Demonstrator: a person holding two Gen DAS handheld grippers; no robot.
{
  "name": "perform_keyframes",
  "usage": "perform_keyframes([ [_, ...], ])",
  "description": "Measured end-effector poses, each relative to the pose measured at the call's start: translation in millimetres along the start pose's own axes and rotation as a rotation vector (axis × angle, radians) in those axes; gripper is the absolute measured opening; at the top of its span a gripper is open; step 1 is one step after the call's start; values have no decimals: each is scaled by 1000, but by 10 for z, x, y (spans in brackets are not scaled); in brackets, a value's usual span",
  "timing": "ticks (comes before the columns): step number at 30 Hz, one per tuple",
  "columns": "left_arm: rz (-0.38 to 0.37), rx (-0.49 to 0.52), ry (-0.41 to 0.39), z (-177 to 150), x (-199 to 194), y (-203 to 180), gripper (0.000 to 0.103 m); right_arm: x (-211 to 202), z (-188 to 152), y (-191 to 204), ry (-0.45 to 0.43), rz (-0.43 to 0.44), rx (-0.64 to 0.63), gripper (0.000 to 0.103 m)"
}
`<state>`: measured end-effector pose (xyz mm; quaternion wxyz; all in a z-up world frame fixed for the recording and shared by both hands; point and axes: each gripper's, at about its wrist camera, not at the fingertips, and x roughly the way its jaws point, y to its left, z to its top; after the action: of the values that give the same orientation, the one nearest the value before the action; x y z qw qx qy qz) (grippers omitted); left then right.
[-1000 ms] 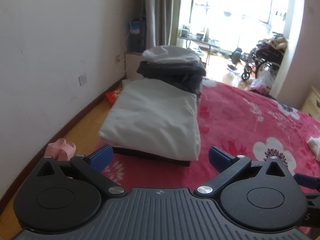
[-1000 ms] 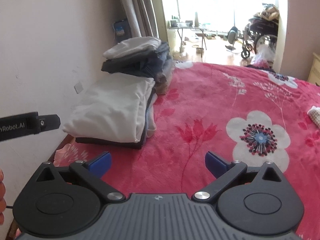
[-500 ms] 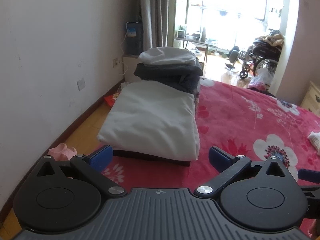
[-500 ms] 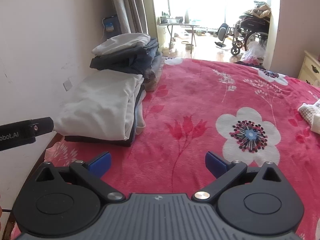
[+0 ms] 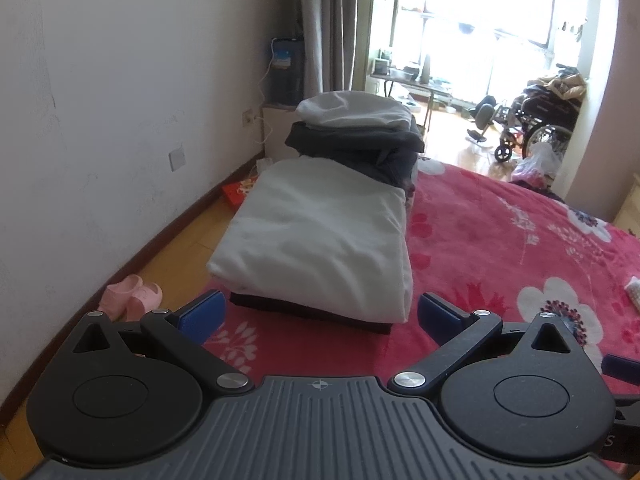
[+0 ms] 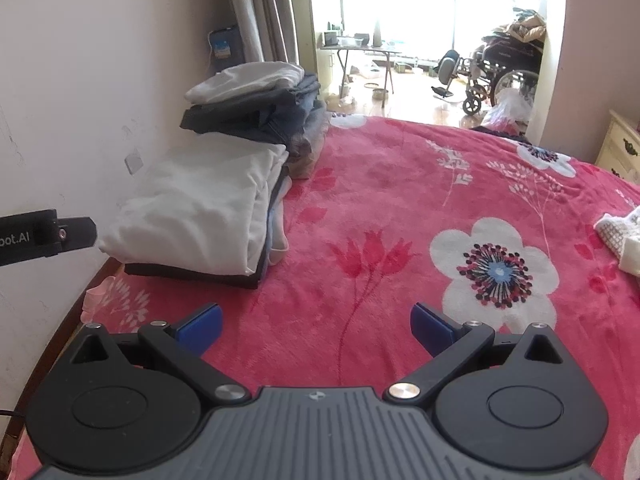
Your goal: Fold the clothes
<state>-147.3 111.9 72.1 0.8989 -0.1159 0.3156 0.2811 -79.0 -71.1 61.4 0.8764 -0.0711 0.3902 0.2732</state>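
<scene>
Red fleece printed with large white flowers covers the bed (image 6: 400, 200), which runs along a pale wall (image 5: 120, 100) with a wall socket, above a strip of wooden floor (image 5: 180, 248) where a pair of pink slippers (image 5: 132, 296) sits. At the bed's wall-side edge lies a folded white garment (image 5: 320, 240) on top of a dark folded piece, and just behind it, touching, rises a taller stack of folded dark clothes (image 5: 360, 144) capped by a white item. Beyond the bed, grey curtains (image 5: 328, 28) frame a bright doorway; a wheelchair (image 6: 500, 72) and a folding table stand in the sunlit room past it. A cream drawer unit (image 6: 620, 144) shows at the right side, and a white knitted cloth (image 6: 620, 236) lies on the blanket near there. The left tool (image 5: 320, 316) has its blue-padded fingers spread wide and holds nothing, hanging over the blanket just short of the white garment. The right tool (image 6: 316, 326) is likewise spread wide and empty above bare blanket, well apart from the clothes.
</scene>
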Motion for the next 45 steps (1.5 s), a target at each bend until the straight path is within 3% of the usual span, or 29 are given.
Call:
perform_keyframes([
  [10, 54, 85, -35, -41, -22, -46, 103, 11, -8, 69, -17, -12, -24, 102],
  [24, 71, 67, 11, -51, 9, 44, 103, 52, -37, 214, -8, 3, -40, 102],
  [45, 89, 76, 7, -9, -8, 88, 103, 35, -51, 281, -4, 22, -34, 102],
])
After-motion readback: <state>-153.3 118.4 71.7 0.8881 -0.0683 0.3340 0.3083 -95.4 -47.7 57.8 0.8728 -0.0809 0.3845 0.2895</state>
